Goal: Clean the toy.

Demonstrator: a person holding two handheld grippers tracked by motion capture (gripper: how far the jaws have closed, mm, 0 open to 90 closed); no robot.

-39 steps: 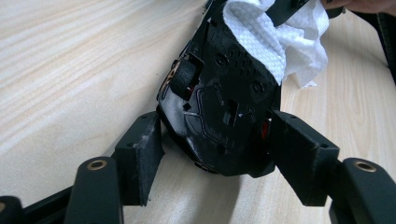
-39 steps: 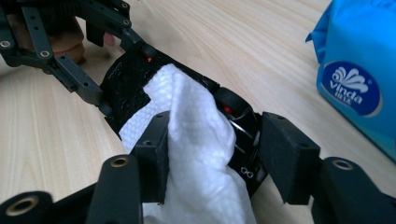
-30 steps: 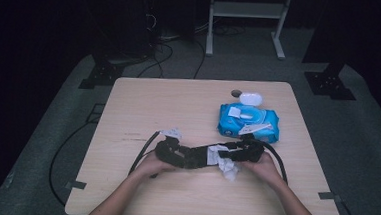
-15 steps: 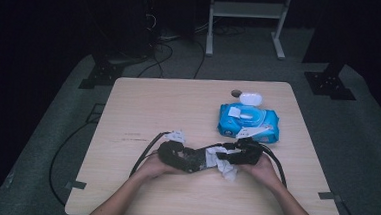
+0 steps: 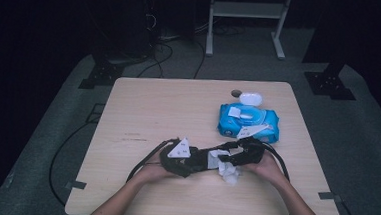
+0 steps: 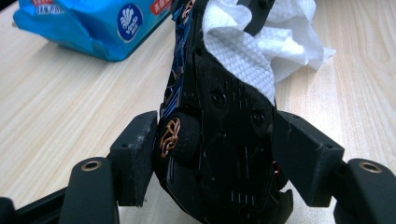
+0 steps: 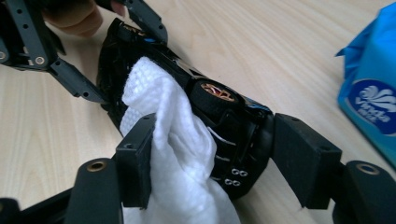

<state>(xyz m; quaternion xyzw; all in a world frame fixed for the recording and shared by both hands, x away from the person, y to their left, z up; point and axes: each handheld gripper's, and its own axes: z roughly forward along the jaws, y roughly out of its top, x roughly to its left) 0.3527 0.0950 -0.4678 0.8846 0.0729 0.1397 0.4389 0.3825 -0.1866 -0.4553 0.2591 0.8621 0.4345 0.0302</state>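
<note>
toy car point(image 6: 224, 135): front end under white wipe point(image 6: 252, 51) | wipes pack point(image 7: 373, 93): cut by frame edge

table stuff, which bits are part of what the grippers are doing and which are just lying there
In use: black toy car, clamped by the left gripper; white wipe, pressed against the car by the right gripper.

Lying about: blue wipes pack, white lid, small dark round thing beside it.

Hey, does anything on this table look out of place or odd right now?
Only the toy car: it's off its wheels, underside showing, clamped between both grippers, with a crumpled white wipe pressed against it. The blue wipes pack lies flat.
</note>
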